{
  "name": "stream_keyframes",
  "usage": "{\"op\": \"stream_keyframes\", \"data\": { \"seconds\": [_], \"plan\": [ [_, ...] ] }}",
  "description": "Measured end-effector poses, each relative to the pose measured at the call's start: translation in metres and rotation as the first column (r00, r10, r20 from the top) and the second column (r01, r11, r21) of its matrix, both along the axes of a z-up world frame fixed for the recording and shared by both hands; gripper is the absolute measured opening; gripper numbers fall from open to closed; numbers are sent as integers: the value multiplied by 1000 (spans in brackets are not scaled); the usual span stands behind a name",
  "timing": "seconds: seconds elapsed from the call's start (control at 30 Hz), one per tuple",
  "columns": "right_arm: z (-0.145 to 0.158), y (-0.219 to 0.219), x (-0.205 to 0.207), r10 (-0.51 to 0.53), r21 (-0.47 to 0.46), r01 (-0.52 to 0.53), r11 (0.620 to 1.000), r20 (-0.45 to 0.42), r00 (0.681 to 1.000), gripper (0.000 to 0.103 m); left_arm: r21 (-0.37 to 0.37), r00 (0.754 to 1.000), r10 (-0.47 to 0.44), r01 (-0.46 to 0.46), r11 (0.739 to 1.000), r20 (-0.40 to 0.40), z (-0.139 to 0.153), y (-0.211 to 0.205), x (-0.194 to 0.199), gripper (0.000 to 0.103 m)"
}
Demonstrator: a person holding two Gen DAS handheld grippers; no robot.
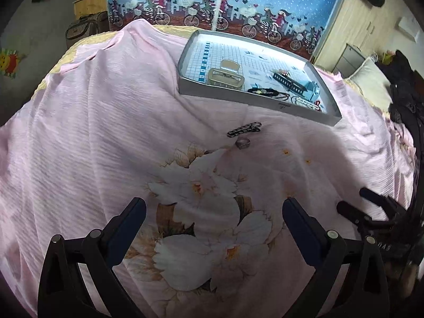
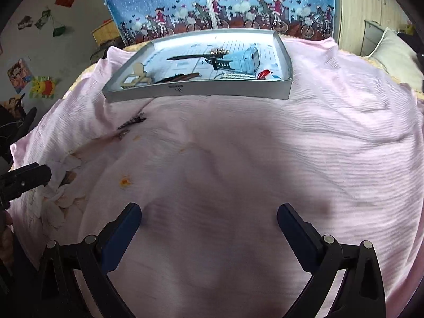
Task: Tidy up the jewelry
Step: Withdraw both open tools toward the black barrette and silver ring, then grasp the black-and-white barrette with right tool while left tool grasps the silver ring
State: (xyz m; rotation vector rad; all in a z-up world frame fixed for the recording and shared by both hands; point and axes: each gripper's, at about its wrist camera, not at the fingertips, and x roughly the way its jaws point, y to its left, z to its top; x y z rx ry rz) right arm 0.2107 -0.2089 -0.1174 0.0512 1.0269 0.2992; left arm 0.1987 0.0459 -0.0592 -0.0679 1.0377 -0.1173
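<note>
A shallow grey tray [image 1: 254,100] [image 2: 201,91] lies on the pink bedspread and holds a beige hair claw [image 1: 225,75] [image 2: 136,76], a black comb clip [image 1: 288,82], a pale blue clip [image 2: 246,59], dark hair ties [image 1: 265,91] and a red piece [image 2: 263,74]. On the spread in front of the tray lie a black-and-white hair clip [image 1: 244,129] [image 2: 132,122] and a ring [image 1: 243,143]. My left gripper [image 1: 213,212] hangs open above the flower print, short of the ring. My right gripper [image 2: 209,217] is open over bare pink cloth, empty. The right gripper's fingers [image 1: 371,206] show in the left wrist view.
The pink bedspread [image 2: 265,145] covers the bed. A blue curtain with cyclists [image 1: 225,2] hangs behind it. A pillow [image 2: 397,53] and dark clothing [image 1: 402,87] lie at the right. A bag [image 1: 84,26] stands on the floor at the far left.
</note>
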Motion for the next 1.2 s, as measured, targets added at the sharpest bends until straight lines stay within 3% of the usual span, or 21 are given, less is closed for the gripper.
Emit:
{"op": "stream_keyframes", "data": {
  "seconds": [0.1, 0.23, 0.43, 0.57, 0.7, 0.83, 0.93, 0.97, 1.1, 1.2],
  "plan": [
    [-5, -7, 14, -13, 16, 13, 1000, -30, 999, 103, 14, 999, -51, 50, 999, 18, -2, -8, 6, 96],
    [-18, -8, 31, -8, 17, 10, 1000, -90, 996, 103, -4, 991, -132, 132, 991, 20, -10, -21, 21, 71],
    [-24, 6, 44, 72, -47, -72, 996, -13, 997, 103, -43, 980, -200, 199, 979, -11, -30, -33, 52, 51],
    [-27, 13, 57, 136, -45, -134, 990, 45, 990, 103, -78, 980, -191, 186, 979, -56, -44, -29, 72, 38],
    [-30, 19, 75, 206, -17, -205, 979, 84, 975, 103, -106, 985, -154, 145, 984, -78, -56, -19, 88, 37],
    [-29, 29, 87, 262, 21, -266, 964, 122, 957, 89, -144, 988, -124, 110, 983, -89, -61, -12, 95, 35],
    [-29, 38, 100, 314, 81, -326, 942, 132, 940, 67, -128, 990, -120, 109, 986, -77, -62, -12, 96, 34],
    [-30, 43, 104, 333, 99, -346, 933, 129, 934, 64, -120, 991, -113, 104, 987, -71, -63, -12, 96, 31],
    [-29, 57, 112, 414, 138, -432, 891, 142, 899, 62, -124, 995, -77, 69, 990, -65, -66, -7, 97, 26],
    [-27, 62, 120, 444, 184, -467, 865, 155, 883, 54, -120, 996, -61, 53, 991, -61, -67, -7, 98, 24]
  ]
}}
